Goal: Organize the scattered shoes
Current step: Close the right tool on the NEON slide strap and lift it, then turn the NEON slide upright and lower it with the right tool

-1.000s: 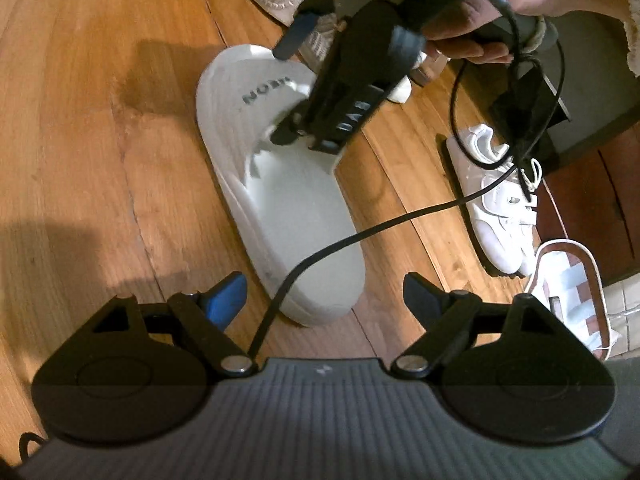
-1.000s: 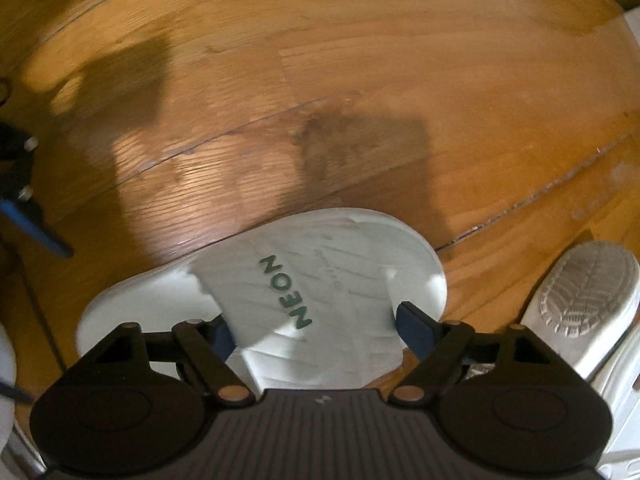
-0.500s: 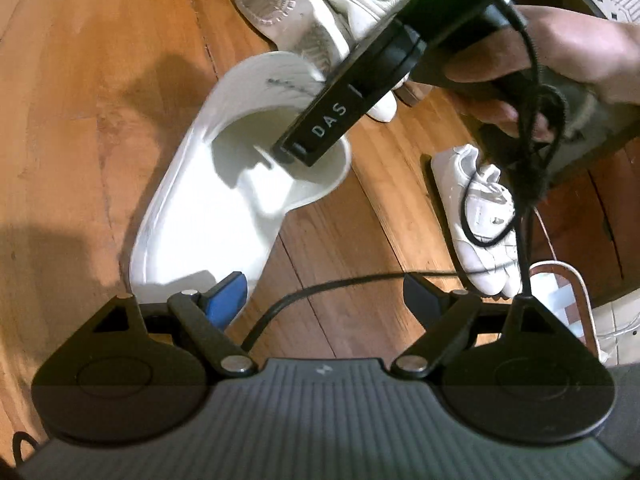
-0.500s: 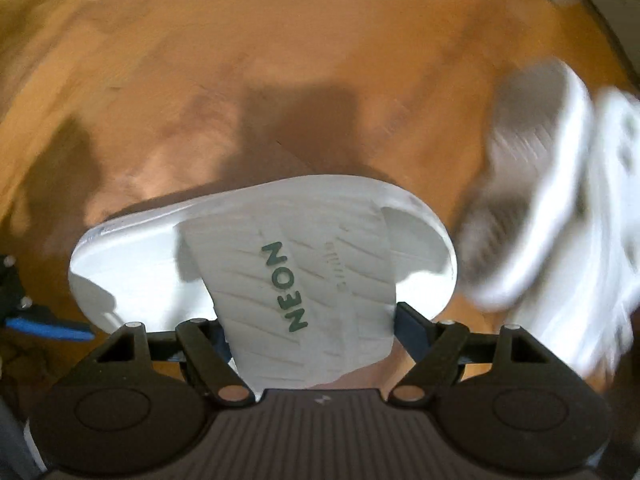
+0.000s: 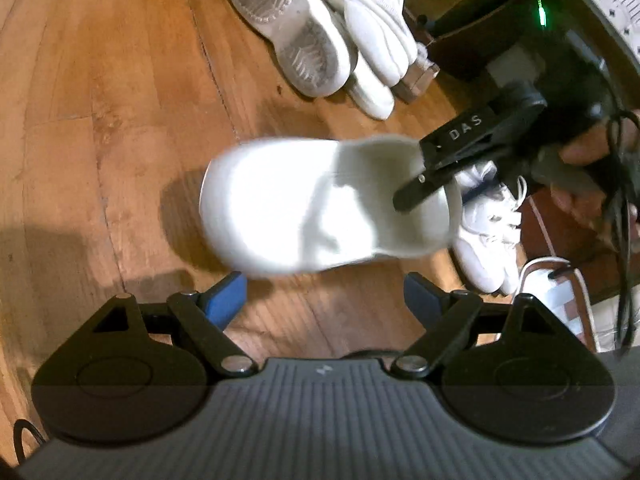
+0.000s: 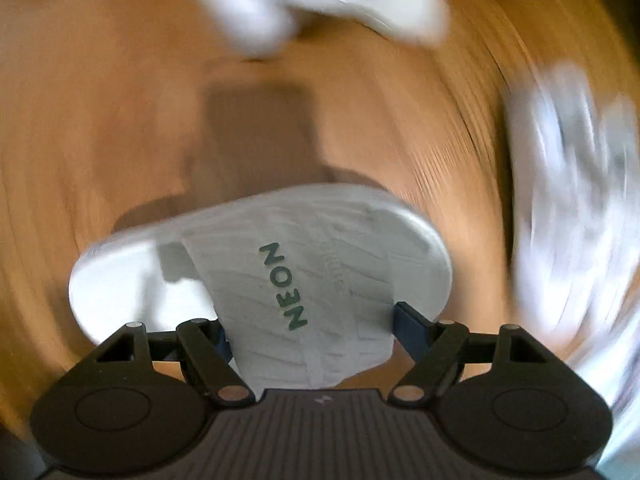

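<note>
A: What is lying underneath everything here?

B: A wooden floor (image 5: 120, 128), orange-brown planks with dark seams. Along its far edge, dark furniture is standing, and white shoes are sitting scattered in front of it.

A: Which shoes is the left wrist view catching?

B: An overturned white shoe (image 5: 288, 28) showing its grey sole, touching another white shoe beside it. A laced white sneaker (image 5: 486, 236) is lying near the furniture, partly behind the white slide sandal (image 5: 320, 204). The right wrist view is blurring all of those into white smears, but it is showing the sandal's strap with green "NEON" lettering.

A: Where is the sandal sitting?

B: It is hanging above the floor, casting a shadow beneath it, in the right gripper (image 6: 312, 336). The fingers are pressing on the two sides of the strap, standing fairly wide because the strap is broad.

A: And the holding hand?

B: A hand (image 5: 592, 160) is gripping that tool from the right edge, cable trailing down.

A: The left gripper (image 5: 324, 292)?

B: It is hovering over bare floor, fingers spread wide and holding nothing.
</note>
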`<state>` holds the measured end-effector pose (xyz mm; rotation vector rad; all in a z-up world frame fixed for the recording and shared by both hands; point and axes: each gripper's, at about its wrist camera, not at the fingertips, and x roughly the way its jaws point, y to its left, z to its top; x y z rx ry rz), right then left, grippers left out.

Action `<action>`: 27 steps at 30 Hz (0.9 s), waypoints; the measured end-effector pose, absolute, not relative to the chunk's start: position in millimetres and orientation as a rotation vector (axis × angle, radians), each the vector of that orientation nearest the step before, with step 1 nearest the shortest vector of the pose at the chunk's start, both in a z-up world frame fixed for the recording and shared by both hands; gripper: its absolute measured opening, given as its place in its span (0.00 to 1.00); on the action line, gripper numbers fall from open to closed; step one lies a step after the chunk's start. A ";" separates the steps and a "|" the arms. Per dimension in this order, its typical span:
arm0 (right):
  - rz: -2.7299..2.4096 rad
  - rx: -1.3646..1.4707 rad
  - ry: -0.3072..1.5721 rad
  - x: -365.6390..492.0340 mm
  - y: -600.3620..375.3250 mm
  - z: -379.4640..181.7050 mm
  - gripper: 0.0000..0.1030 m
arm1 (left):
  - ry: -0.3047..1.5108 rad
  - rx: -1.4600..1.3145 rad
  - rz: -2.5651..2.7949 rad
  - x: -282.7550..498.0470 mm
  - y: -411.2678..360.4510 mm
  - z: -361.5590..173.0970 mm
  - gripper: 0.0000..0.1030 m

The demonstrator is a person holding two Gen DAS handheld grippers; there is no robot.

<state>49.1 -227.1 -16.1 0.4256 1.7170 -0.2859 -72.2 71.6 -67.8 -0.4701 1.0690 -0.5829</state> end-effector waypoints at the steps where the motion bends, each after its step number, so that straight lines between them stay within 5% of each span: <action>1: -0.313 0.533 1.724 42.4 -241.5 -18.6 0.78 | 1.064 -0.499 -0.583 -72.5 72.7 -68.1 0.85; 5: -0.323 0.639 1.696 24.9 -275.8 -14.3 0.94 | 1.081 -0.481 -0.601 -74.6 56.2 -71.3 0.85; 9: -0.115 0.495 1.669 35.3 -273.7 -8.9 0.94 | 1.107 -0.459 -0.588 -73.0 46.6 -79.2 0.85; 17: 0.587 -0.421 1.291 -1.4 -187.5 -10.0 0.95 | 1.139 -0.534 -0.631 -71.8 60.9 -83.5 0.85; 27: 0.547 -0.520 1.312 -12.2 -171.2 -63.8 1.00 | 1.175 -0.512 -0.642 -71.0 50.4 -93.4 0.89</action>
